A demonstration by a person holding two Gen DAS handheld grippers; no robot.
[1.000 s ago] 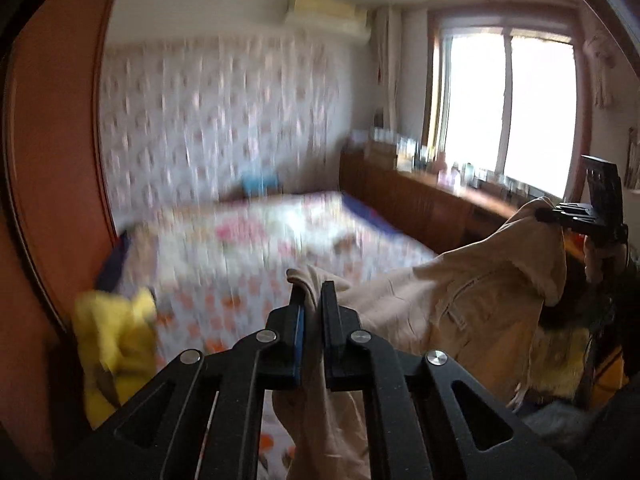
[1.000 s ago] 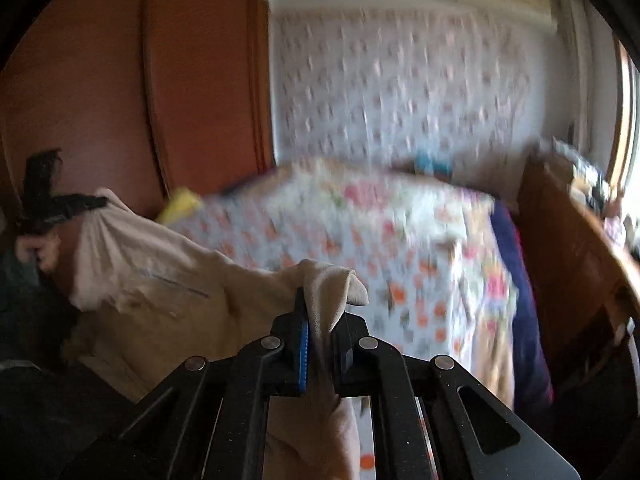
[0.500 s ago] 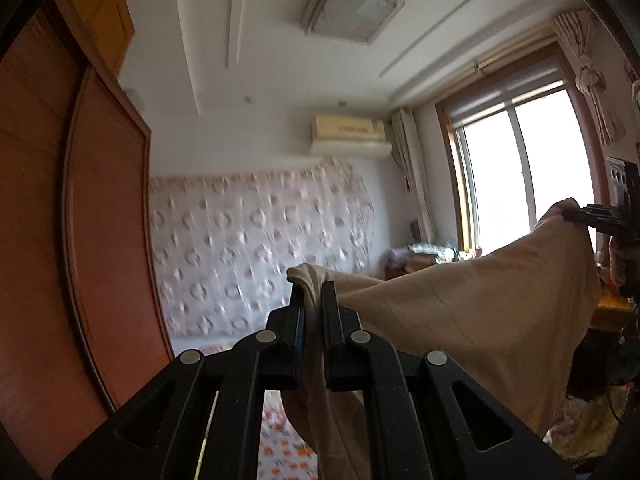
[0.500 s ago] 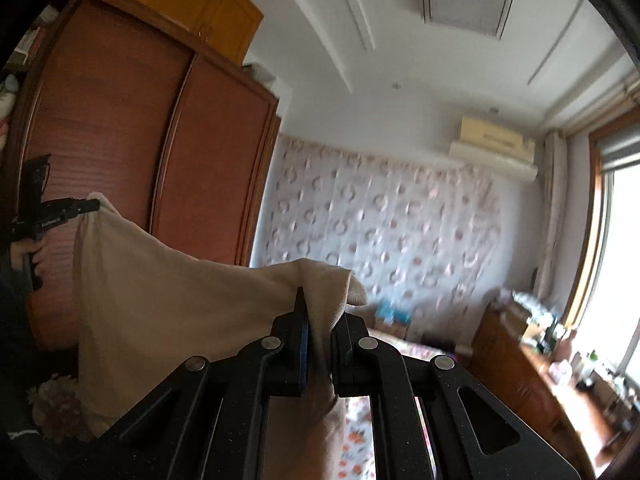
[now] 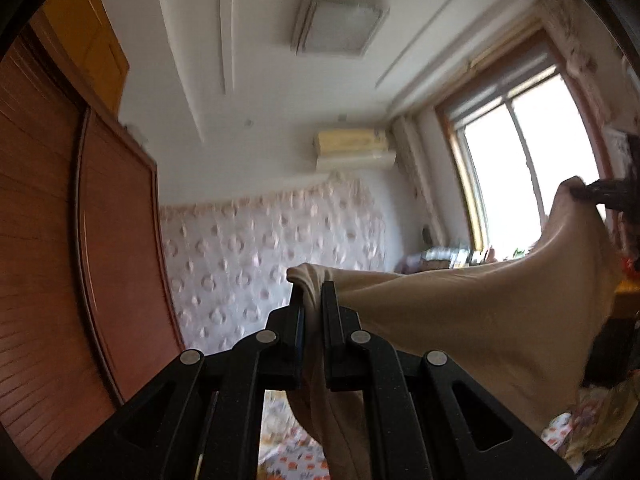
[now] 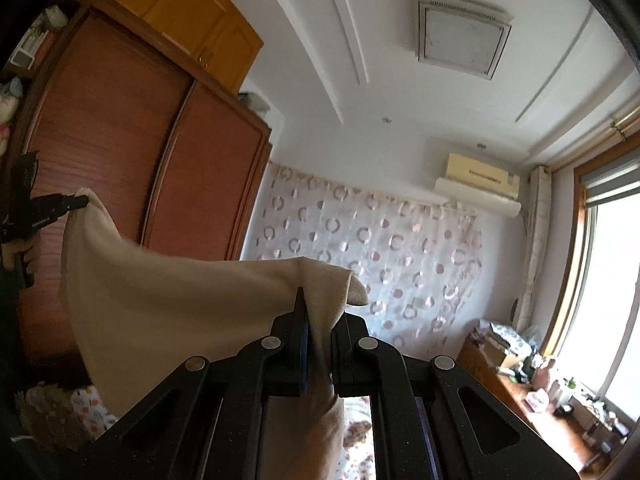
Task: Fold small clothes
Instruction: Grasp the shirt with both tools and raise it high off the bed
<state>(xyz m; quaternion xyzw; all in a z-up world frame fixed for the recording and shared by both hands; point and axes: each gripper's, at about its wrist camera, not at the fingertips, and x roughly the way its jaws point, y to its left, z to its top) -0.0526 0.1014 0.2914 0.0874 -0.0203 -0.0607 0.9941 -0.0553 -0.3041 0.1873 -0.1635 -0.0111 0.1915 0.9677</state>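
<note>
A beige garment (image 5: 472, 320) hangs stretched in the air between my two grippers. My left gripper (image 5: 312, 292) is shut on one top corner of it, and the cloth bunches between the fingers and drops below them. My right gripper (image 6: 320, 300) is shut on the other top corner of the beige garment (image 6: 168, 304). Each view shows the other gripper at its edge: the right gripper (image 5: 600, 192) far right, the left gripper (image 6: 76, 202) far left, with a hand below it. Both grippers point level, high above the bed.
A brown wardrobe (image 6: 132, 160) fills the left side. A patterned curtain (image 6: 380, 248) covers the far wall under an air conditioner (image 6: 476, 184). A bright window (image 5: 520, 168) and a cluttered wooden sideboard (image 6: 532, 396) lie at the right. The floral bed cover (image 5: 296, 452) shows below.
Both grippers rose with the garment between them, so the bed dropped out of sight and the ceiling came into view. The garment now hangs spread. Both grips stayed shut.
</note>
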